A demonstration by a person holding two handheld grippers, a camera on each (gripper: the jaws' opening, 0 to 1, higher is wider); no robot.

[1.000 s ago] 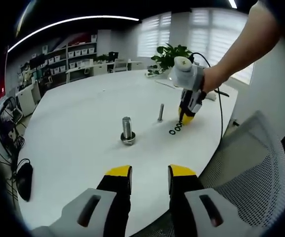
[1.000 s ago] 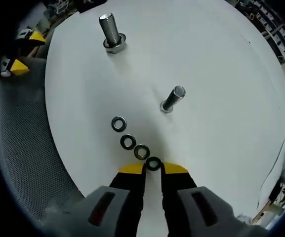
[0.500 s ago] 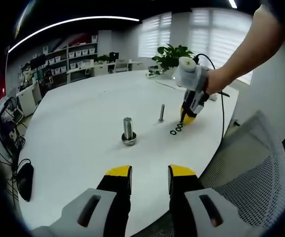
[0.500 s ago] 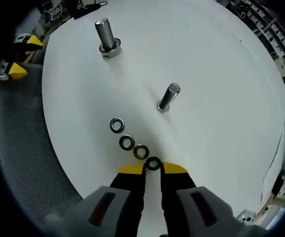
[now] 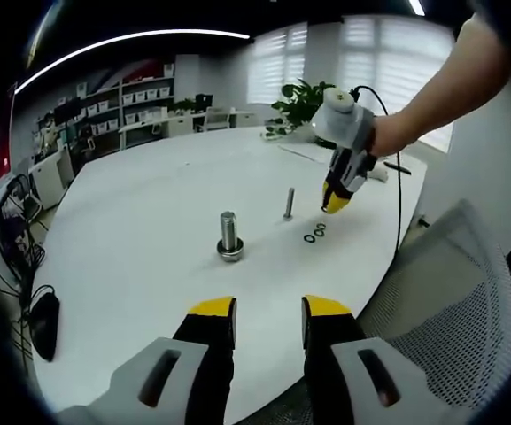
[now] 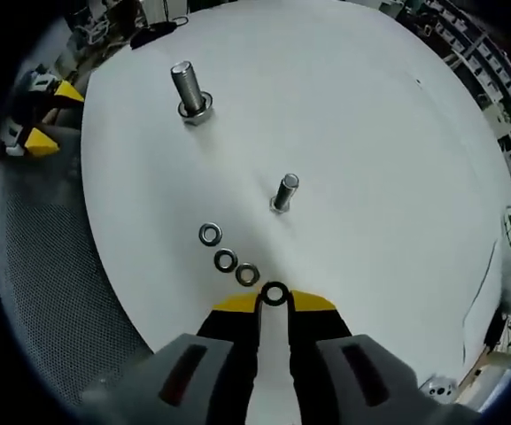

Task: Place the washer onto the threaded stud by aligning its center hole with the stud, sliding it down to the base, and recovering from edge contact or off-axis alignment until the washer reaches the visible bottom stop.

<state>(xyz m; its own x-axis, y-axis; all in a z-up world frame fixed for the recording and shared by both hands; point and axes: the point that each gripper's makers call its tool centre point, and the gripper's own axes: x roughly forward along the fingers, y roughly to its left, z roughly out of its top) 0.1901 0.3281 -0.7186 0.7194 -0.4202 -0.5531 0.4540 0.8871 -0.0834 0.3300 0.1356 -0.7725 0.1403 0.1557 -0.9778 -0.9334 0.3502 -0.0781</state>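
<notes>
1. White table (image 6: 397,177): two upright studs; large stud (image 6: 187,91) far, small stud (image 6: 283,193) nearer.
2. Right gripper (image 6: 274,299) clamps washer (image 6: 274,294) at its tips, apparently raised above the table; thin edge hold, slip risk.
3. Left gripper (image 5: 268,310) idle, jaws apart.
4. Three spare washers (image 6: 225,260) just below; a low pass could scatter them.
5. Off-axis approach risks the washer catching the stud top.
</notes>
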